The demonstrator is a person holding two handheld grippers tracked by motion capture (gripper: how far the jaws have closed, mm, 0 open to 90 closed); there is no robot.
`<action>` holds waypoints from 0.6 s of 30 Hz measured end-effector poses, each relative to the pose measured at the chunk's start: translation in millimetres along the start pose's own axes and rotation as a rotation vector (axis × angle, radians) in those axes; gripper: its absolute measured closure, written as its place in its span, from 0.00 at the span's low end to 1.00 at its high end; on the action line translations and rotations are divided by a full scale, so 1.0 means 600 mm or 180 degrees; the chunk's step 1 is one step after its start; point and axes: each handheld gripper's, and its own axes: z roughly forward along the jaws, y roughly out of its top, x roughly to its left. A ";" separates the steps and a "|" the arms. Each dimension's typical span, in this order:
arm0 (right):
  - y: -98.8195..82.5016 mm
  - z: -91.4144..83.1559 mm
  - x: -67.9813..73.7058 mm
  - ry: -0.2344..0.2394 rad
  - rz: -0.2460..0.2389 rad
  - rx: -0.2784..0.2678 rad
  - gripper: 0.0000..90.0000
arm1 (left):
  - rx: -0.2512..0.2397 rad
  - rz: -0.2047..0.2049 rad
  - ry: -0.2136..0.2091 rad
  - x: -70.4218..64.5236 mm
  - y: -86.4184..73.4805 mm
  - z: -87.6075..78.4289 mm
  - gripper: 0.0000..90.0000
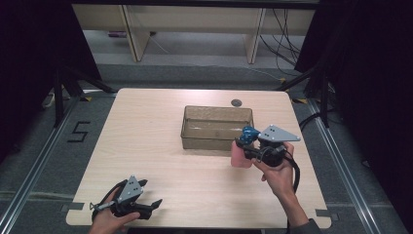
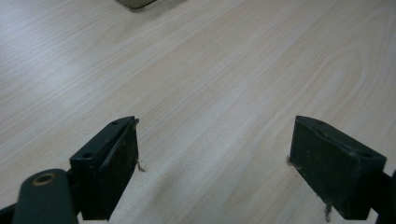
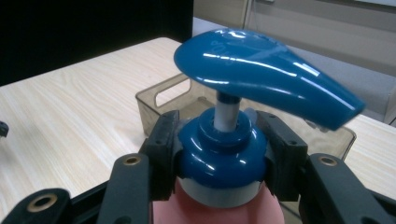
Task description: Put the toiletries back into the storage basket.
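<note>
A pink pump bottle (image 1: 239, 155) with a blue pump head (image 1: 249, 135) hangs just in front of the clear brown bin (image 1: 195, 130), off the table. My right gripper (image 1: 248, 148) is shut on it. In the right gripper view the black pads (image 3: 164, 140) clamp the blue collar (image 3: 219, 156) below the pump head (image 3: 266, 79), with the pink body (image 3: 210, 212) beneath. My left gripper (image 1: 153, 204) rests near the table's front left edge, held by a hand. Its jaws stand wide open over bare wood in the left gripper view (image 2: 212, 154).
The bin (image 3: 161, 100) sits at the table's middle back and looks empty. A small dark round grommet (image 1: 236, 102) lies behind it. The wooden table (image 1: 146, 146) ends close behind the left hand; dark curtains and stand legs flank both sides.
</note>
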 end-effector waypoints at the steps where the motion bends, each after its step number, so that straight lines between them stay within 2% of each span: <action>1: 0.003 0.001 0.000 0.0003 0.0044 0.0004 0.59 | -0.0031 -0.0016 -0.0028 0.000 0.001 0.001 0.17; 2: 0.009 0.002 -0.004 -0.0009 -0.0012 -0.0010 0.59 | -0.0025 -0.0014 -0.0026 0.000 0.000 0.001 0.17; 3: 0.012 0.003 -0.003 0.0010 0.0022 -0.0004 0.59 | 0.0027 0.0051 -0.0013 0.002 0.000 -0.001 0.17; 4: 0.015 0.005 -0.003 -0.0018 0.0026 -0.0034 0.59 | 0.0027 0.0065 0.0008 0.003 -0.001 -0.001 0.17; 5: 0.018 0.005 -0.005 -0.0018 0.0001 -0.0032 0.59 | 0.0015 0.0022 0.0008 0.001 0.000 -0.001 0.17; 6: 0.024 0.008 -0.006 -0.0001 0.0024 -0.0068 0.59 | 0.0029 0.0064 -0.0005 0.004 0.001 -0.001 0.17; 7: 0.027 0.008 -0.006 0.0014 0.0051 -0.0061 0.59 | -0.0043 -0.0027 -0.0031 0.000 0.000 0.001 0.17; 8: 0.029 0.009 -0.007 0.0024 0.0047 -0.0064 0.59 | -0.0043 -0.0027 -0.0031 0.000 0.000 0.001 0.17; 10: 0.033 0.009 -0.009 -0.0019 0.0006 -0.0083 0.59 | 0.0031 0.0068 0.0011 0.003 -0.001 -0.001 0.17; 12: 0.039 0.011 -0.011 -0.0022 -0.0004 -0.0108 0.59 | 0.0024 0.0056 -0.0006 0.004 0.001 -0.001 0.17; 13: 0.041 0.010 -0.009 -0.0011 0.0039 -0.0080 0.59 | 0.0013 0.0079 -0.0006 0.005 0.001 -0.002 0.17; 14: 0.047 0.014 -0.013 0.0011 0.0017 -0.0118 0.59 | 0.0007 0.0002 -0.0024 0.000 -0.001 -0.001 0.17; 15: 0.049 0.014 -0.012 0.0013 0.0040 -0.0098 0.59 | -0.0005 -0.0010 -0.0021 0.000 -0.001 -0.001 0.17; 16: 0.051 0.016 -0.014 -0.0027 -0.0006 -0.0134 0.59 | -0.0005 -0.0010 -0.0021 0.000 -0.001 -0.001 0.17; 17: 0.055 0.017 -0.015 0.0021 0.0019 -0.0089 0.59 | 0.0020 0.0067 -0.0002 0.004 0.001 -0.003 0.17; 18: 0.055 0.017 -0.015 0.0021 0.0019 -0.0089 0.59 | 0.0020 0.0067 -0.0002 0.004 0.001 -0.003 0.17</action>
